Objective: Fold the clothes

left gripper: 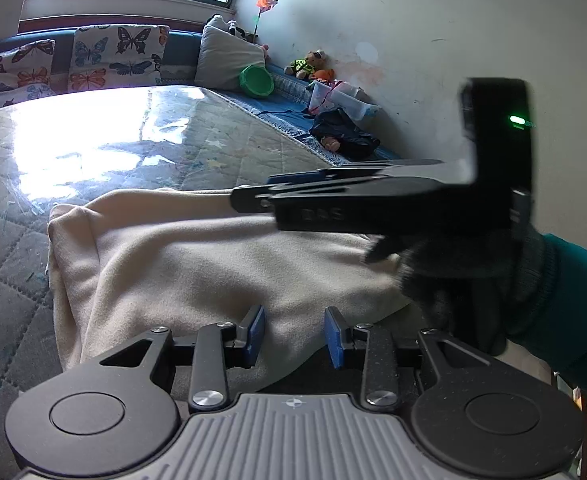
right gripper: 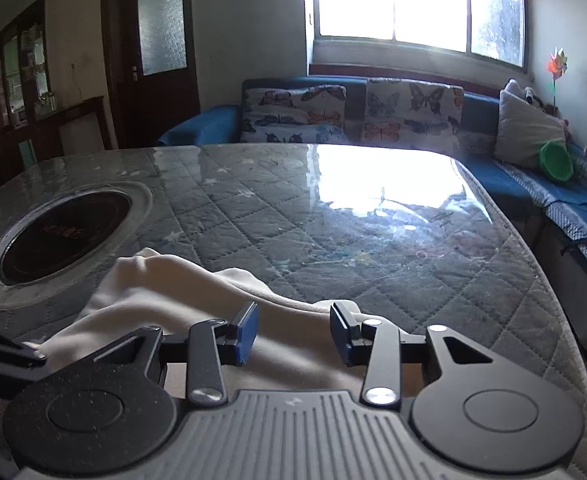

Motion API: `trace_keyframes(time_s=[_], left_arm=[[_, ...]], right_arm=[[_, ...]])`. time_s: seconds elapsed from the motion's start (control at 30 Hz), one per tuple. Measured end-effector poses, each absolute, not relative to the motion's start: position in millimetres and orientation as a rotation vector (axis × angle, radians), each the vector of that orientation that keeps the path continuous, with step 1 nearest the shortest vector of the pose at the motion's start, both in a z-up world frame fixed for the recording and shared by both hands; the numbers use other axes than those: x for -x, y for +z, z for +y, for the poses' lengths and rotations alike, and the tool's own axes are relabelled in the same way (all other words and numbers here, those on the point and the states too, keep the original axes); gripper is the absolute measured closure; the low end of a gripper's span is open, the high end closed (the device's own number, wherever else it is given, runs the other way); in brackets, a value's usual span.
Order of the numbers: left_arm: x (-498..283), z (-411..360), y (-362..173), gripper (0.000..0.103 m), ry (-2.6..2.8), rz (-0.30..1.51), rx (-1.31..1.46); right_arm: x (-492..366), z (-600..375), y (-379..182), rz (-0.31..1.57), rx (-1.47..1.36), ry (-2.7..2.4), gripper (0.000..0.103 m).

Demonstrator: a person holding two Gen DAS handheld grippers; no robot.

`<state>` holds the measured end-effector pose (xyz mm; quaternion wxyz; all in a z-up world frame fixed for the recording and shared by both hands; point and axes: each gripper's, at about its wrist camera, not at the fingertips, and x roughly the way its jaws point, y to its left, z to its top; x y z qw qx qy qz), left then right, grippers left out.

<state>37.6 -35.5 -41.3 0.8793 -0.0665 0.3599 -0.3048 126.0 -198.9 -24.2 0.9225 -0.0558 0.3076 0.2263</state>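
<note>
The cream garment (left gripper: 213, 264) lies bunched on my quilted, plastic-covered table (left gripper: 93, 148), its folded left edge standing as a ridge at about 9 o'clock in my left wrist view and its near edge running under both my claws. In my right wrist view the same cloth (right gripper: 181, 292) fills the lower left, its far edge rumpled toward 11 o'clock and one thin fold reaching the table's near edge at 3 o'clock.

My left gripper (left gripper: 293, 336) hovers at 6 o'clock over the cloth, blue pads spread, nothing between them. My right gripper (right gripper: 293, 332) is likewise spread above the fabric; seen from the left camera it crosses at 3 o'clock, held in my dark-gloved right hand (left gripper: 465, 280), though there it is edge-on and motion-blurred, so its tips may or may not touch the cloth.

Beyond the garment the tabletop runs bare and glaring toward 12 o'clock. A round inset burner (right gripper: 65, 232) sits at 9 o'clock in the right view, just beside the cloth's far corner. A blue sofa with butterfly cushions (right gripper: 413, 112) lines the far edge under the window (right gripper: 413, 4).
</note>
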Motion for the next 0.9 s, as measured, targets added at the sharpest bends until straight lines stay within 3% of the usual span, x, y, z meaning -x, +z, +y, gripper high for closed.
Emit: trace_keyframes(time_s=[0.9], left_arm=[[-33,-5,-29,0.065,-0.553,0.696,0.182]], right_arm=[[-130,-168,-14,0.613,0.148,0.545,0.058]])
